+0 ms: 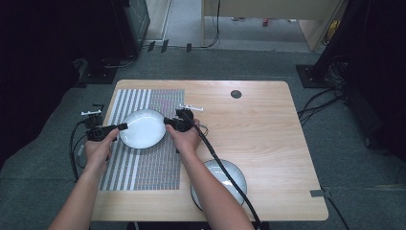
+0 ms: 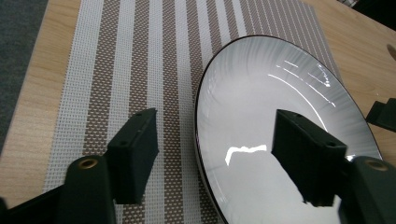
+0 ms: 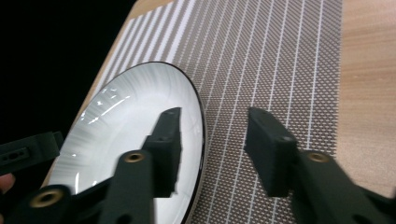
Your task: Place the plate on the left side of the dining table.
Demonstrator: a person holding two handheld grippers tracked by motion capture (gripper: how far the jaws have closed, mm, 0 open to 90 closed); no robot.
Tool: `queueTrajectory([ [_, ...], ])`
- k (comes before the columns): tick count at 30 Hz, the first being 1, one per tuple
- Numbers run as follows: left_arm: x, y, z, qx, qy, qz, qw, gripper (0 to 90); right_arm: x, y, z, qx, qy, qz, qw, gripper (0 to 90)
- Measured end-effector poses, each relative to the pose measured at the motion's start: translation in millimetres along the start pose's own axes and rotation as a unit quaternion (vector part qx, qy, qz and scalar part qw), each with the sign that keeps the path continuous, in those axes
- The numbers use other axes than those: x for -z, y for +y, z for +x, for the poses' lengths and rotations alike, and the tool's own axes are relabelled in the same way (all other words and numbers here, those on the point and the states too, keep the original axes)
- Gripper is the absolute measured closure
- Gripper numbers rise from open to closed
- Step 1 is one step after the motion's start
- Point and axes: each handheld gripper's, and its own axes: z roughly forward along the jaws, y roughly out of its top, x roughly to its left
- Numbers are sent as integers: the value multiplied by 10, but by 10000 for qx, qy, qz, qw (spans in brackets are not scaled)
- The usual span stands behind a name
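Your left gripper has its jaws apart astride the left rim of the glossy white, dark-edged plate, which lies on the woven striped mat near the desk's far-left corner. Your right gripper straddles the opposite rim, jaws also apart. A second plate sits at the near edge, with bare wood open to the right.

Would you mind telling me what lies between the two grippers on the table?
The white plate on the striped placemat lies between the left gripper and right gripper, seen in the high view.
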Motion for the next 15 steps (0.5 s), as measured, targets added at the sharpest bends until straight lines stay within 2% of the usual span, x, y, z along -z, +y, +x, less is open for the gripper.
queueTrajectory([
  [3, 45, -30, -22, -126, -41, -76, 9999, 237, 58, 18, 7, 256, 108, -79, 9996, 497],
  [6, 93, -74, -65, -232, -104, -247, 9994, 192, 151, 59, 32, 504, 117, 130, 9986, 482],
  [9, 131, -113, -120, -262, -160, -350, 9989, 190, 266, 88, 53, 611, 228, 60, 9979, 393],
  [11, 157, -139, -163, -322, -140, -396, 9986, 190, 339, 100, 68, 735, 346, 143, 9966, 337],
  [15, 208, -188, -232, -436, -117, -427, 9981, 187, 497, 112, 97, 877, 354, 84, 9955, 320],
])
